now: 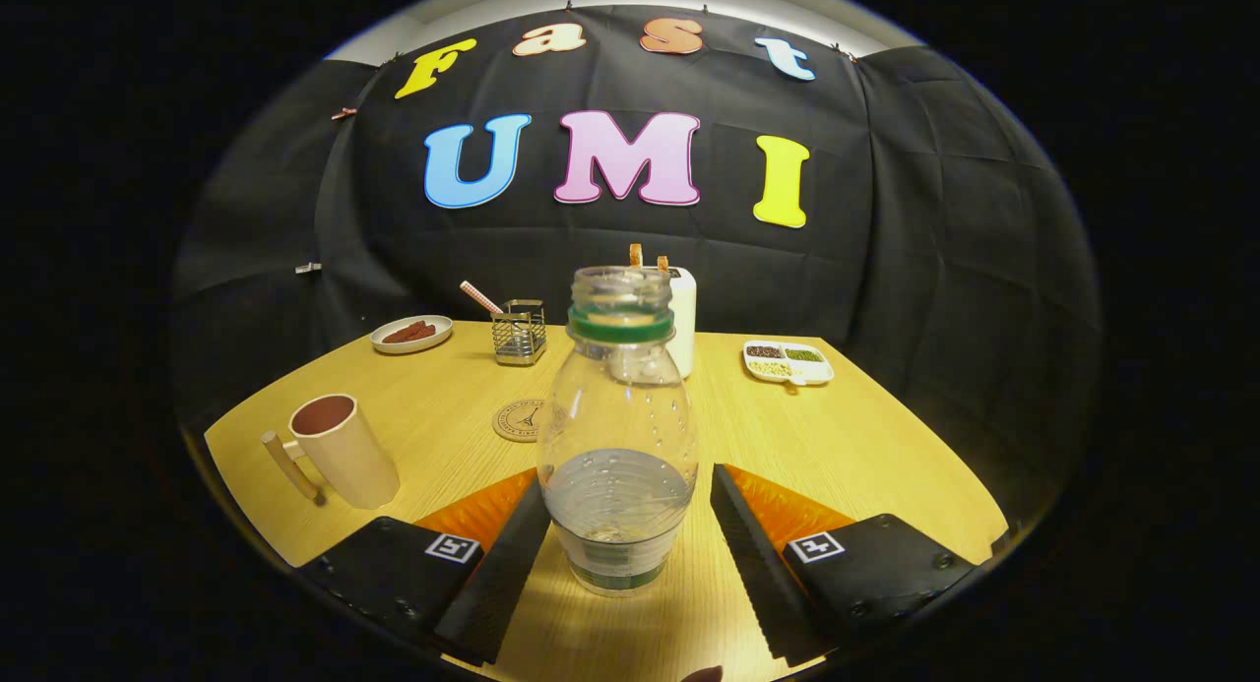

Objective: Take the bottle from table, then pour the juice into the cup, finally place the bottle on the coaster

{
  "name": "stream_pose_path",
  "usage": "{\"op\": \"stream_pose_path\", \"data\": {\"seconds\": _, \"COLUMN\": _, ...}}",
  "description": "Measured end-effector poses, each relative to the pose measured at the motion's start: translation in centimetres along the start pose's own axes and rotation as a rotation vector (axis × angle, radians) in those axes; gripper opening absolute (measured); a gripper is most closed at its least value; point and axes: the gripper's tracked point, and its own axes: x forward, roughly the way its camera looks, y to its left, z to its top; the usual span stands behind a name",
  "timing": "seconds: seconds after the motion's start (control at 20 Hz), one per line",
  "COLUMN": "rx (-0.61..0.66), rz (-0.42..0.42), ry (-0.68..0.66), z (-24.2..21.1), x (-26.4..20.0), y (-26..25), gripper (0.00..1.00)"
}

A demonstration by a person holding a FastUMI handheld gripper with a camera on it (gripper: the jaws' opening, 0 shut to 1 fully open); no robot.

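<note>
A clear plastic bottle [618, 436] with a green neck ring and no cap stands upright on the wooden table [837, 446], about a third full of clear liquid. It stands between the fingers of my gripper [624, 510], which is open: the left finger lies close against the bottle's side and the right finger stands a small gap away from it. A beige cup [340, 451] with a handle stands to the left of the left finger. A round cork coaster [522, 419] lies just behind the bottle, on its left.
At the table's far side stand a wire holder with a striped straw [519, 332], a small plate of brown snacks [411, 334], a white container [681, 323] behind the bottle, and a divided white dish of seeds [787, 361]. Black cloth walls close the booth.
</note>
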Motion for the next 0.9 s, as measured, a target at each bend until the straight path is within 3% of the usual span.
{"op": "stream_pose_path", "data": {"seconds": 0.2, "rx": 0.008, "rz": 0.010, "ry": 0.014, "z": -1.4, "x": 1.1, "y": 0.2, "gripper": 0.93}}
{"op": "stream_pose_path", "data": {"seconds": 0.3, "rx": 0.002, "rz": 0.013, "ry": 0.025, "z": -1.4, "x": 1.3, "y": 0.1, "gripper": 0.80}}
{"op": "stream_pose_path", "data": {"seconds": 0.4, "rx": -0.049, "rz": -0.010, "ry": 0.048, "z": -0.9, "x": 1.2, "y": -0.4, "gripper": 0.78}}
{"op": "stream_pose_path", "data": {"seconds": 0.75, "rx": -0.243, "rz": -0.018, "ry": 0.008, "z": 5.6, "x": 0.0, "y": 0.4, "gripper": 0.76}}
{"op": "stream_pose_path", "data": {"seconds": 0.9, "rx": -0.388, "rz": -0.078, "ry": -0.038, "z": 9.3, "x": -0.7, "y": 0.6, "gripper": 0.76}}
